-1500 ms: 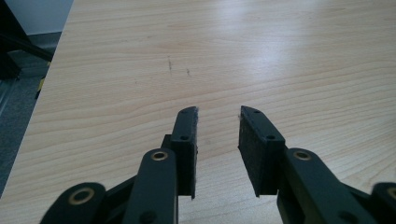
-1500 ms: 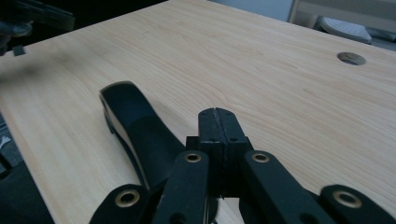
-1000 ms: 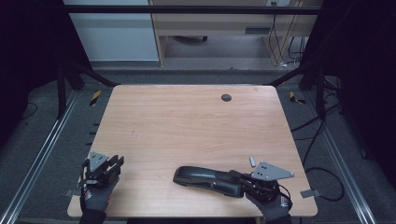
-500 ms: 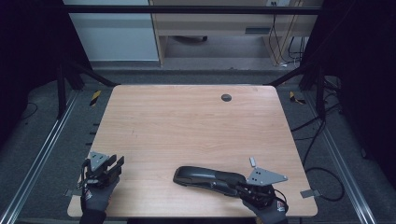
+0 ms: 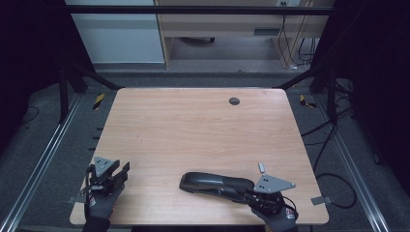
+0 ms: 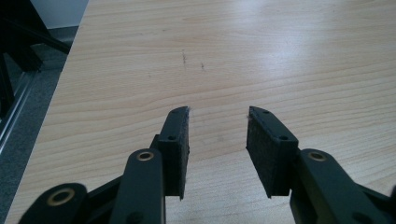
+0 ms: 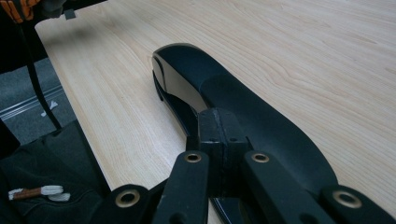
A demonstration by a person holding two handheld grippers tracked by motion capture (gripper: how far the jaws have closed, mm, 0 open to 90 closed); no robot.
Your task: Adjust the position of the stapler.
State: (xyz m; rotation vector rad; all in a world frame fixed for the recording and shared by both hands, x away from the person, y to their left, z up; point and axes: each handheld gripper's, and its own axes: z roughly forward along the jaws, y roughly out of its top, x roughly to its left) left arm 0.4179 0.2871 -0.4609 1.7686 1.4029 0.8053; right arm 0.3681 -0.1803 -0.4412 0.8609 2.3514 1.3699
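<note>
A long, glossy black object shaped like a shoe sole point(image 5: 212, 182) lies flat near the front edge of the wooden table point(image 5: 193, 130). My right gripper point(image 5: 244, 194) meets its right end, and its jaws are shut on the object's rim point(image 7: 223, 122). The rest of the black object point(image 7: 196, 74) stretches away from the jaws. At the table's front left corner sits my left gripper point(image 5: 122, 170). Its jaws have just been opening, so the pads point(image 6: 177, 140) now stand apart over bare wood with nothing between them. A gloved hand holds each gripper.
A small dark round hole point(image 5: 234, 101) marks the table's far side. Metal rails point(image 5: 43, 154) run along both sides of the table, with cables point(image 5: 329, 140) on the floor at the right. A cabinet and shelf stand beyond the far edge.
The left gripper's jaws have spread apart. The right gripper has drawn slightly toward the table's near edge, still closed on the black object, which stays about where it was.
</note>
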